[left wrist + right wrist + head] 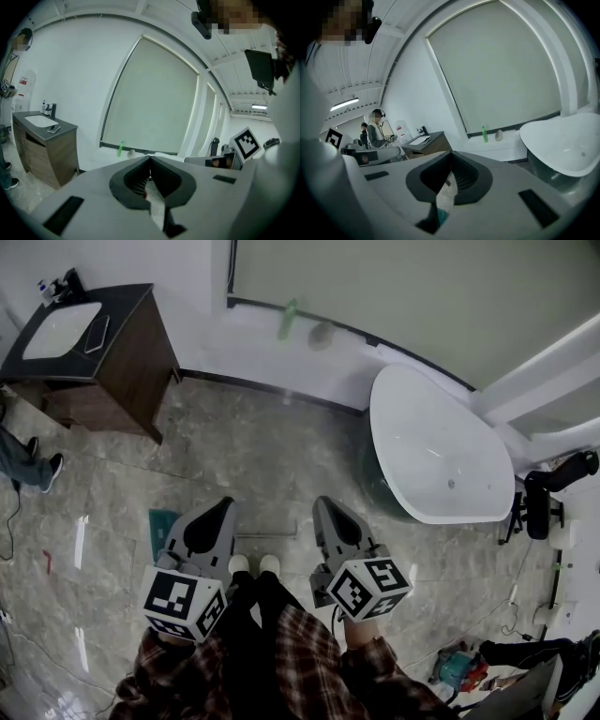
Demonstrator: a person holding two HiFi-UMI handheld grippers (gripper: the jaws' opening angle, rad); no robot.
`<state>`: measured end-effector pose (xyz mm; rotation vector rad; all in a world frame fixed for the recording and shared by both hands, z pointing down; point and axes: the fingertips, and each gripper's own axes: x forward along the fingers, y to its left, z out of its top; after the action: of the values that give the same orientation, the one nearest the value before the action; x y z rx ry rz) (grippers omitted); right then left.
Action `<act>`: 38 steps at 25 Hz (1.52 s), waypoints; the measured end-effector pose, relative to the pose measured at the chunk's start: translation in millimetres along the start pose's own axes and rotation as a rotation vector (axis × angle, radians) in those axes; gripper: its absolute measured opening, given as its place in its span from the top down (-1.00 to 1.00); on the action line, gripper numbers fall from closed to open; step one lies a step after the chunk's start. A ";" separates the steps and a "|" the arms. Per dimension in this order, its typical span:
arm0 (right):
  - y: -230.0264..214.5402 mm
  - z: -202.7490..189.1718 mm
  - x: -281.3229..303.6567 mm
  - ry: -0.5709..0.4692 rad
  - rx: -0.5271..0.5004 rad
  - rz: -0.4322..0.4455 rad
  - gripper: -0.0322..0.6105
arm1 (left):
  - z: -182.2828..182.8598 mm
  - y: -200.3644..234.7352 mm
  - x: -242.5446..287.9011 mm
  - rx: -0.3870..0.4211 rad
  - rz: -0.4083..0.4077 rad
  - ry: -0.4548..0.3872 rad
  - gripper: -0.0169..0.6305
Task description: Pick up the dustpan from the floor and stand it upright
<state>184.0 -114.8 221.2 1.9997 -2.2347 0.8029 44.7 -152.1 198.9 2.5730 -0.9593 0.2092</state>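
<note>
The dustpan lies flat on the marble floor just ahead of the person's feet. Its teal pan (161, 521) shows left of my left gripper and its thin handle (267, 534) runs to the right between the two grippers; the middle is hidden behind the left gripper. My left gripper (228, 502) is held above the floor over the dustpan, jaws shut with nothing between them (150, 158). My right gripper (322, 501) hovers beside it near the handle's right end, also shut and empty (451, 153). A teal patch (439, 216) shows below its jaws.
A white bathtub (436, 451) stands to the right. A wooden vanity with a sink (84, 343) fills the far left corner. A green bottle (288, 320) sits on the window ledge. Someone's legs (23, 460) show at the left edge; clutter (459, 667) lies bottom right.
</note>
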 end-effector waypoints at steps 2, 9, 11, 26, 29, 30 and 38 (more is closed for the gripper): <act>-11.3 -10.9 5.6 0.021 0.020 -0.025 0.87 | -5.9 1.8 3.7 -0.007 0.001 0.014 0.91; -64.9 -75.1 25.2 0.100 0.107 -0.123 0.86 | -66.8 6.9 33.1 -0.028 0.000 0.111 0.91; -81.7 -98.9 32.7 0.123 0.140 -0.150 0.77 | -86.9 10.2 44.2 -0.038 -0.006 0.130 0.91; -199.8 -361.1 96.4 0.451 0.404 -0.237 0.33 | -268.2 41.6 135.3 -0.078 0.015 0.246 0.91; -224.3 -414.9 110.3 0.494 0.435 -0.266 0.33 | -308.1 53.5 148.9 -0.080 0.014 0.258 0.91; -234.0 -431.1 115.0 0.505 0.444 -0.277 0.33 | -322.0 57.9 154.4 -0.079 0.015 0.264 0.91; -317.2 -573.7 143.6 0.549 0.581 -0.361 0.33 | -439.1 93.4 198.8 -0.050 0.015 0.295 0.91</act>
<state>281.1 -30.9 880.0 1.9393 -1.3867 1.8166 131.5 -158.2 682.1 2.4021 -0.8613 0.5443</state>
